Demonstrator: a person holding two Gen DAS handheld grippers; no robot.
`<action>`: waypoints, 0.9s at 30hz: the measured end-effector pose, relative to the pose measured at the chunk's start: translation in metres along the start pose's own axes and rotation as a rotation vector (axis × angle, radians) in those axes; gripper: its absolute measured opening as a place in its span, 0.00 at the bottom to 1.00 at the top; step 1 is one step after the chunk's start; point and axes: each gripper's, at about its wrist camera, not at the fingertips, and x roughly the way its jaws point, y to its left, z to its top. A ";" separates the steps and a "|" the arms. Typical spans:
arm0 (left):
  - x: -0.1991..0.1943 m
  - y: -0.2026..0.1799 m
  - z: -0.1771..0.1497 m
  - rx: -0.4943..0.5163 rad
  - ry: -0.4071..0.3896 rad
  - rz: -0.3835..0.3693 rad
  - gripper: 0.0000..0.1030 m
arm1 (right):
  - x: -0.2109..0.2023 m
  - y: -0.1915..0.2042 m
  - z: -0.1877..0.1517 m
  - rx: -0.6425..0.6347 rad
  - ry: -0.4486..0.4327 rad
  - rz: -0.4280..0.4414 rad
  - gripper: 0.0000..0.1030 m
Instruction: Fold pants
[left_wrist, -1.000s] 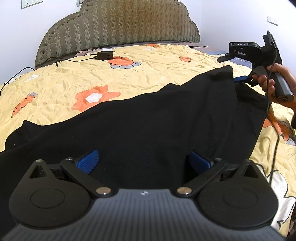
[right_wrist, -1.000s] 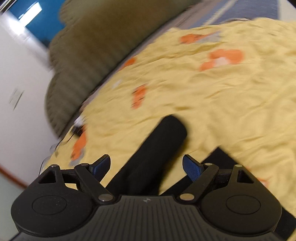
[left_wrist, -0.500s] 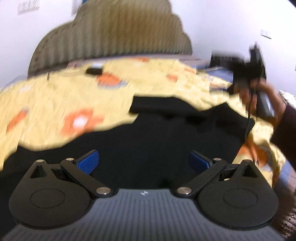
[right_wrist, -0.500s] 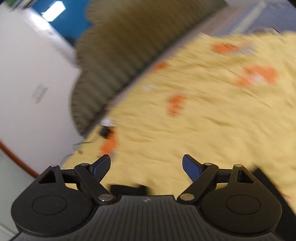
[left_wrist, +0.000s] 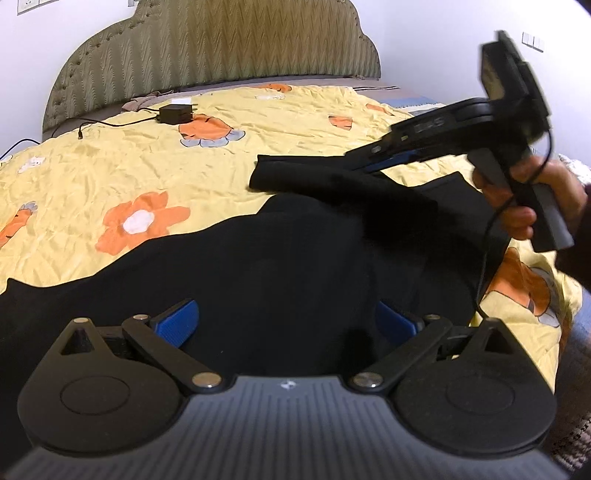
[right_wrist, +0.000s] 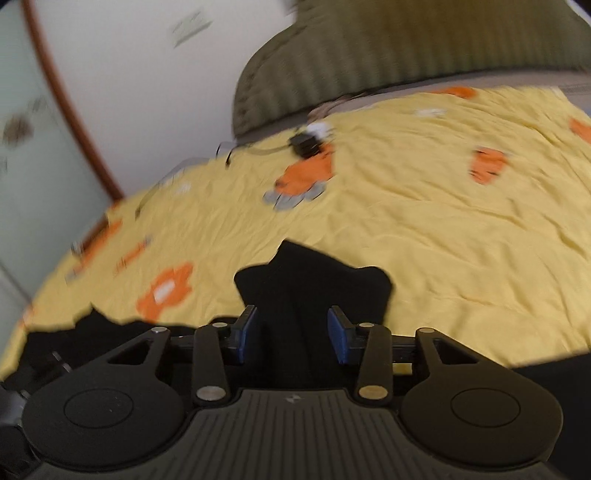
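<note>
Black pants (left_wrist: 280, 266) lie spread across the yellow flowered bedspread (left_wrist: 110, 177). My left gripper (left_wrist: 286, 321) is open, its blue pads wide apart just above the near part of the pants. My right gripper (right_wrist: 293, 330) has its jaws narrowed around a bunched black end of the pants (right_wrist: 314, 280). In the left wrist view the right gripper (left_wrist: 373, 166) holds that end lifted over the bed, the cloth trailing down to the rest of the pants.
A black charger with a cable (left_wrist: 175, 112) lies near the green padded headboard (left_wrist: 221, 48). The bed's right edge (left_wrist: 565, 302) drops off beside my right hand. White walls stand behind.
My right gripper has closed from wide open onto the pants end and carried it left over the bed. The left gripper stays open over the pants.
</note>
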 end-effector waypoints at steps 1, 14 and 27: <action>-0.001 0.002 -0.002 -0.006 -0.006 -0.005 0.98 | 0.007 0.005 0.003 -0.020 0.016 0.004 0.36; 0.000 0.004 -0.014 0.016 -0.024 -0.004 0.98 | 0.056 0.039 0.010 -0.137 0.124 0.068 0.10; 0.004 0.011 0.049 0.043 -0.132 0.067 0.88 | -0.002 0.080 -0.011 -0.352 -0.147 -0.227 0.05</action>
